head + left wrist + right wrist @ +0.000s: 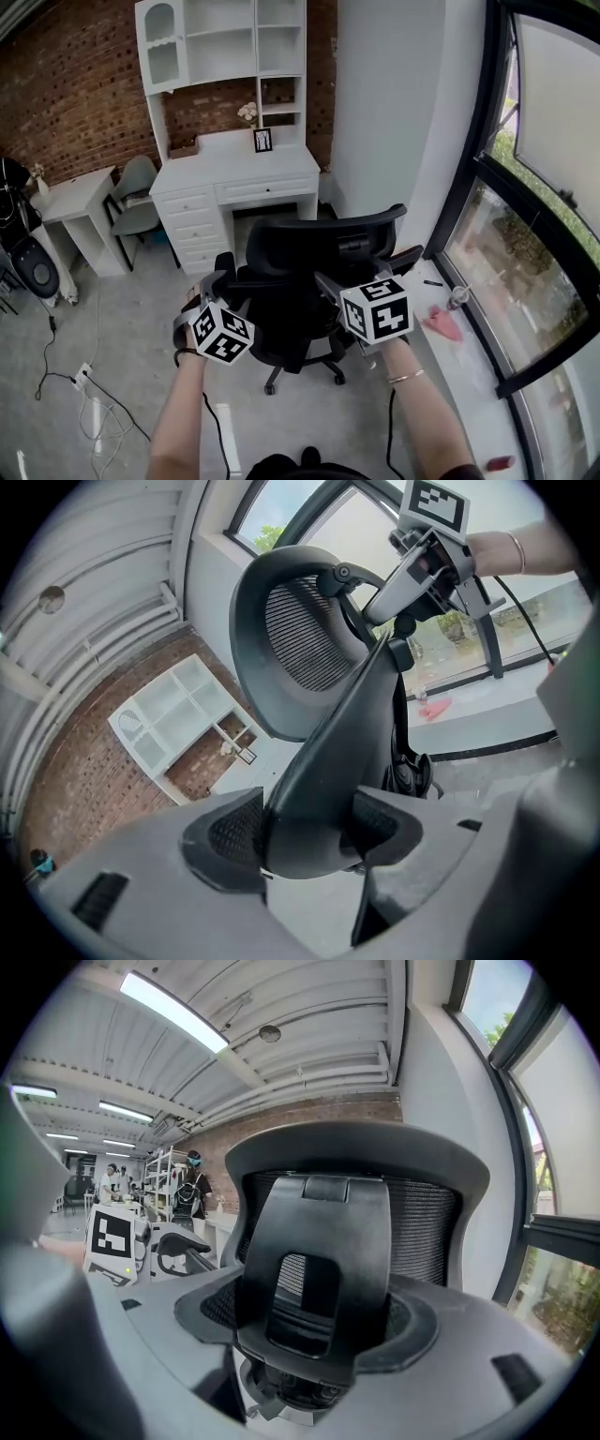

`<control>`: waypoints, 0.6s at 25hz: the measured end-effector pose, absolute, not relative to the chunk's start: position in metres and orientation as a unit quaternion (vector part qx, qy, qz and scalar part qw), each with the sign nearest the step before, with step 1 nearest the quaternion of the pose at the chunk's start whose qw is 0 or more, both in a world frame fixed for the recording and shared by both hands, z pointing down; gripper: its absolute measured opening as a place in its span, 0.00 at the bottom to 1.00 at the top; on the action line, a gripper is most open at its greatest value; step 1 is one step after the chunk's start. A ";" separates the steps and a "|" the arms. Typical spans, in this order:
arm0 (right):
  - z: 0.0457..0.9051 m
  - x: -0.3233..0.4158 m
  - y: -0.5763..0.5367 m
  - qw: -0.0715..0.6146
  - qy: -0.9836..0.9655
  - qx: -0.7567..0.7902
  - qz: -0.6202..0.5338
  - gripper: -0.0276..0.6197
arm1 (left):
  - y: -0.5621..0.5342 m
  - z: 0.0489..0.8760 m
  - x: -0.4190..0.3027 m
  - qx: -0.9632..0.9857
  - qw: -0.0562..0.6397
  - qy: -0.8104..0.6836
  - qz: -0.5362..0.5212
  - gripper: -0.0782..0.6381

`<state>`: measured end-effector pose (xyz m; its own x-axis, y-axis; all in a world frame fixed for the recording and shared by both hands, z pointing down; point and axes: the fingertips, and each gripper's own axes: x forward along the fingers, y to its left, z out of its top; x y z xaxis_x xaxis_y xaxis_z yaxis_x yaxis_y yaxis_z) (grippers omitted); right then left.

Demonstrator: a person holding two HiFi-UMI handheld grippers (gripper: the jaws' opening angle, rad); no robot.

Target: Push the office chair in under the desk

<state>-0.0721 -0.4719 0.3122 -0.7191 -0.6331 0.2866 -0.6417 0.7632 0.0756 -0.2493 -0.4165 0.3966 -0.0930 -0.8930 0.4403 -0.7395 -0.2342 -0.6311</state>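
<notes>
The left gripper (309,834) and right gripper (314,1321) clamp the black mesh office chair's (323,236) stiff back frame; castored, it should roll easily under the white desk (230,171).

The office chair (300,281) is showing black all over, its back a fine black mesh. The left hand-held gripper (309,832) and the right hand-held gripper (319,1321) are showing grey bodies, each carrying black-and-white square markers (377,309). The worktop (234,173) is gleaming white against a red-brown brick wall (66,94). The floor (122,319) is lying pale grey.
</notes>
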 end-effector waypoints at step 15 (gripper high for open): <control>0.315 -0.165 -0.606 0.146 -0.926 0.347 0.015 0.54 | -0.551 0.399 -0.344 -0.664 0.098 0.608 -0.425 0.47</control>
<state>-0.1649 -0.6059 0.3146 -0.7171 -0.6379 0.2807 -0.6468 0.7592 0.0729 -0.3435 -0.5514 0.3992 -0.1000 -0.8900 0.4450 -0.7227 -0.2424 -0.6472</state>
